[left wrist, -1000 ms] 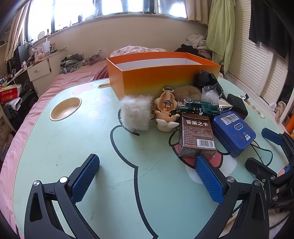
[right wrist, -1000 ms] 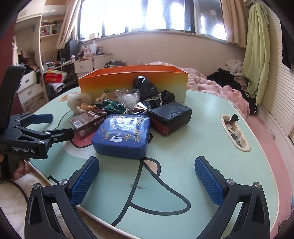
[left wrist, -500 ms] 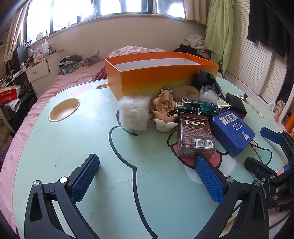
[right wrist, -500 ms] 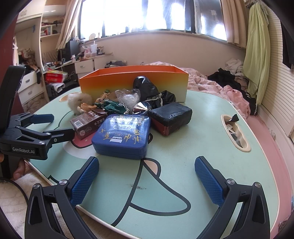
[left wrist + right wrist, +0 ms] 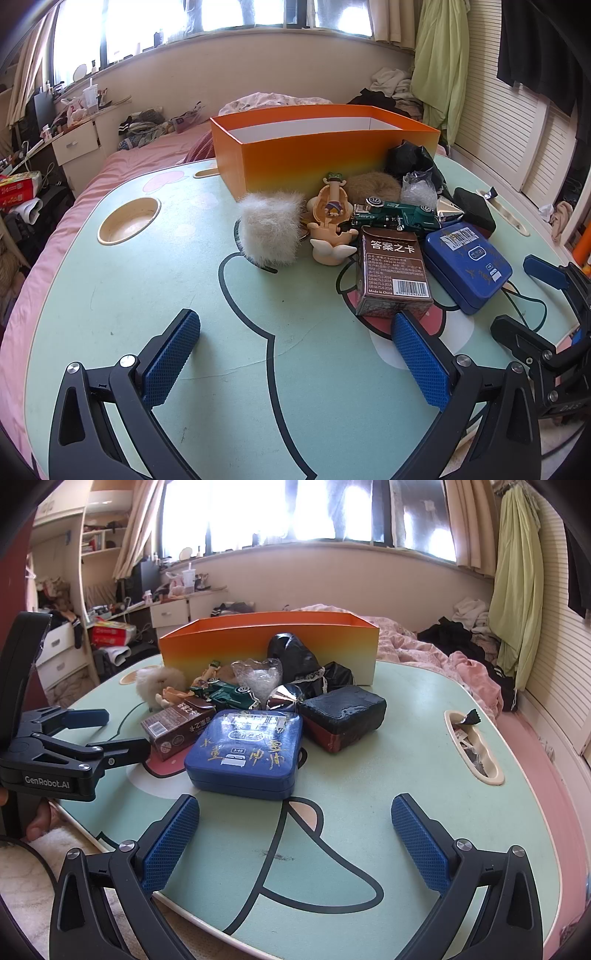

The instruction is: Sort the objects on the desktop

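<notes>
An open orange box point(image 5: 325, 155) point(image 5: 269, 642) stands at the back of the green table point(image 5: 147, 295). In front of it lies a pile: a white fluffy ball point(image 5: 267, 230), a beige figurine point(image 5: 330, 225), a green toy car point(image 5: 395, 218), a brown card box point(image 5: 393, 275) point(image 5: 177, 723), a blue tin point(image 5: 467, 260) point(image 5: 247, 753), a black block point(image 5: 343, 710) and black and clear bags point(image 5: 291, 657). My left gripper point(image 5: 295, 360) is open and empty, its right finger just before the card box. My right gripper point(image 5: 295, 843) is open and empty, short of the blue tin.
A round cup recess point(image 5: 129, 219) sits at the table's left. An oblong slot point(image 5: 474, 746) holding wrappers sits at the right. A pink bed point(image 5: 424, 646) lies behind the table. The left gripper also shows in the right wrist view point(image 5: 110, 731).
My left gripper has edged slightly forward toward the card box. The right gripper has barely moved.
</notes>
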